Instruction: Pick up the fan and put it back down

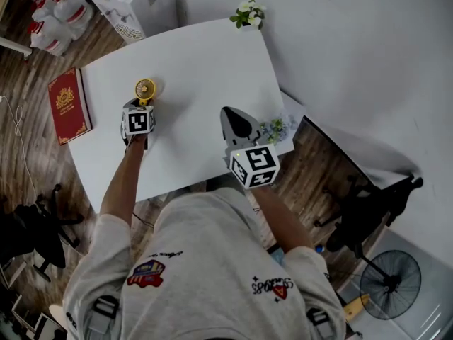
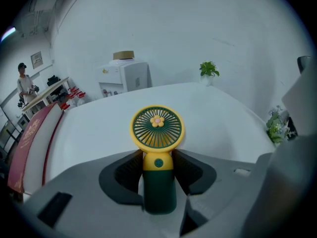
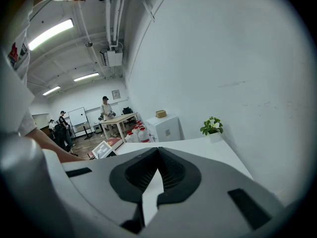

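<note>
The small yellow and green fan (image 1: 144, 89) is over the left part of the white worktop (image 1: 198, 62), a little in from its left edge. It stands upright between the jaws of the left gripper (image 1: 144, 103). In the left gripper view the two dark jaws stand partly apart and press on either side of the fan (image 2: 157, 128), where the yellow neck meets the dark green handle. The round grille with its flower centre rises above them. Whether the fan's base touches the worktop (image 2: 99, 128) cannot be told.

The right gripper (image 1: 226, 112) hangs over the near right part of the worktop. In the right gripper view its jaws (image 3: 158, 150) meet at the tips with nothing between them.

A red book (image 1: 69, 105) sits at the worktop's left edge. A small potted plant (image 1: 249, 14) stands at its far right corner. A bunch of pale flowers (image 1: 277, 127) is at its near right edge. A white cabinet (image 1: 134, 2) stands beyond the worktop's far left corner.
</note>
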Demonstrator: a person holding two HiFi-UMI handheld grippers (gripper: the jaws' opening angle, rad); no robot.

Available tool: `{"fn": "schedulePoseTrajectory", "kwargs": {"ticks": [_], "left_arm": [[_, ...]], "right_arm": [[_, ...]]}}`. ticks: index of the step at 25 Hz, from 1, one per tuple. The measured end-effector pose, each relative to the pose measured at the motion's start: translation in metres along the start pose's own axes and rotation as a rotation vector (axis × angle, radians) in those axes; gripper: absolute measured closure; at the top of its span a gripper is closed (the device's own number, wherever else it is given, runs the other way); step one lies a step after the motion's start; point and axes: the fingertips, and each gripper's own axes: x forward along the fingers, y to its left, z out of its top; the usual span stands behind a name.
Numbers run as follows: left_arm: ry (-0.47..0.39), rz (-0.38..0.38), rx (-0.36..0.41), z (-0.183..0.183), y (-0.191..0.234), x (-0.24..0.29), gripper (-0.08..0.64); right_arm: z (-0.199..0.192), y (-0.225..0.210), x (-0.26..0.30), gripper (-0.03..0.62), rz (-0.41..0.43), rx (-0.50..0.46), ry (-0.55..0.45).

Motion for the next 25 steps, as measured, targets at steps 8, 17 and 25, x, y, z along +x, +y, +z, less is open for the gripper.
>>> {"fn": "schedulePoseTrajectory", "kwargs": {"ticks": [8,17,25], "left_arm": [[-0.070,-0.028,-0.012,0.005,-0.007,-0.015,0.356],[-0.179,-0.097,-0.021,0.000,-0.004,-0.076,0.367],[-0.275,-0.109,-0.002,-0.014,0.015,-0.154,0.551]], "right_arm": [[0.001,0.000,-0.007,0.601,-0.005,0.005,-0.011],[0.019,0.030,-0.012,0.601,0.013,-0.013,-0.063],[0.037,0.080,-0.020,0.601,0.044,-0.046,-0.123]]}}
